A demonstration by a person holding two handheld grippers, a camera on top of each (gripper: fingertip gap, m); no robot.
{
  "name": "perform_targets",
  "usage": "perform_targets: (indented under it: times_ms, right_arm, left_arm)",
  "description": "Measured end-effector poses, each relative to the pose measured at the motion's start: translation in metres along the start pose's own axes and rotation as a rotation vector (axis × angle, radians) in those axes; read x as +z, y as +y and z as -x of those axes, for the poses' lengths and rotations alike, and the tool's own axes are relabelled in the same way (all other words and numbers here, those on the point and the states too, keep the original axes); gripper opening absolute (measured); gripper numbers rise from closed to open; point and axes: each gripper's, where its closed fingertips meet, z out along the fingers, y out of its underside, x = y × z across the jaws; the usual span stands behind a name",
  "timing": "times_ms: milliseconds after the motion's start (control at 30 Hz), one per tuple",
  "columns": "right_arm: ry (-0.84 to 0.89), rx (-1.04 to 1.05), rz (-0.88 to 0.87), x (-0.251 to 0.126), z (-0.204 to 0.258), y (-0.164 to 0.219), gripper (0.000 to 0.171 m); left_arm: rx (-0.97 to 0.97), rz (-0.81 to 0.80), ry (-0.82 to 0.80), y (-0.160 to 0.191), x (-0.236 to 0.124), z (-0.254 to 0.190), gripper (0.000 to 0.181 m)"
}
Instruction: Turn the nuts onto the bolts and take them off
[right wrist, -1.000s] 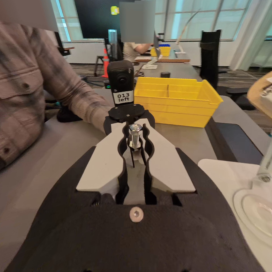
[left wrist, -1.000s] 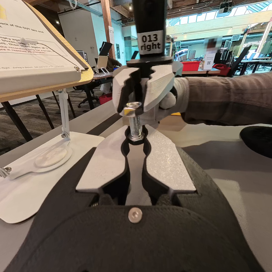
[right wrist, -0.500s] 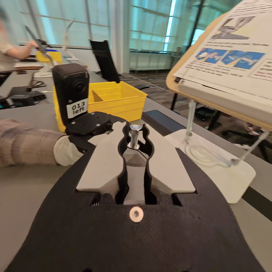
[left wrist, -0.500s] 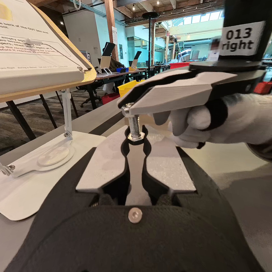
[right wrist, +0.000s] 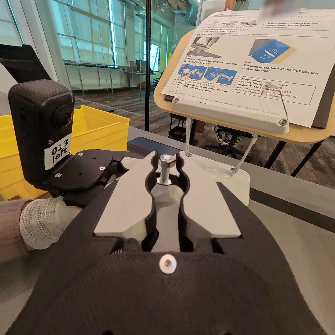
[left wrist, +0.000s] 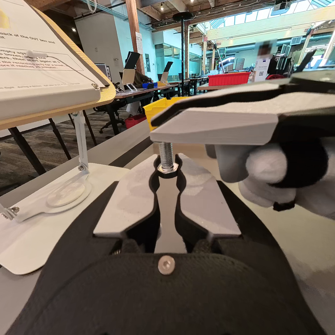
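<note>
Steel nut (left wrist: 167,169) clamped in left gripper (left wrist: 167,171) tips; bolt (left wrist: 166,155) upright above it. Right gripper (left wrist: 213,125) now side-on, swung round from head-on a second ago.

Right view: right gripper (right wrist: 166,161) clamped on bolt head (right wrist: 166,161); background swept past, so threading turn under way.

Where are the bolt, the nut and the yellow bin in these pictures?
bolt (right wrist: 167,161): right wrist view, its hex head.
nut (left wrist: 167,170): left wrist view, its top face.
yellow bin (right wrist: 101,134): right wrist view, its side wall.

bolt (left wrist: 165,155) – shiny threaded metal | nut (left wrist: 167,170) – bright metal | bin (right wrist: 101,126) – glossy plastic
</note>
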Motion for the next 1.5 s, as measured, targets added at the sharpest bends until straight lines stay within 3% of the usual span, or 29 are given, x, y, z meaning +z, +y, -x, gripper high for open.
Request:
perform_targets:
  times_ms: [167,400,633,1000,1167,1500]
  right_arm:
    - [-0.236,-0.068,-0.108,-0.014,0.001,-0.037,0.045]
    - [-0.934,-0.070,-0.029,-0.028,0.003,-0.038,0.041]
    - [-1.297,-0.075,0.042,-0.027,0.001,-0.020,0.036]
    - [-1.475,-0.027,0.054,-0.014,0.010,0.004,0.026]
    - [-1.496,-0.021,0.046,-0.015,0.012,0.007,0.015]
    - [-1.450,0.011,0.038,-0.012,0.012,0.007,0.015]
  left_arm:
    - [0.009,0.003,0.007,0.000,0.001,-0.002,0.014]
    - [0.004,-0.001,0.013,0.000,0.001,-0.002,0.014]
    - [-0.003,-0.003,0.022,-0.001,0.000,-0.003,0.015]
    - [-0.020,-0.010,0.026,-0.001,-0.001,-0.001,0.014]
    - [-0.021,-0.011,0.026,-0.001,-0.001,-0.001,0.014]
    - [-0.030,-0.014,0.016,-0.001,-0.001,0.001,0.014]
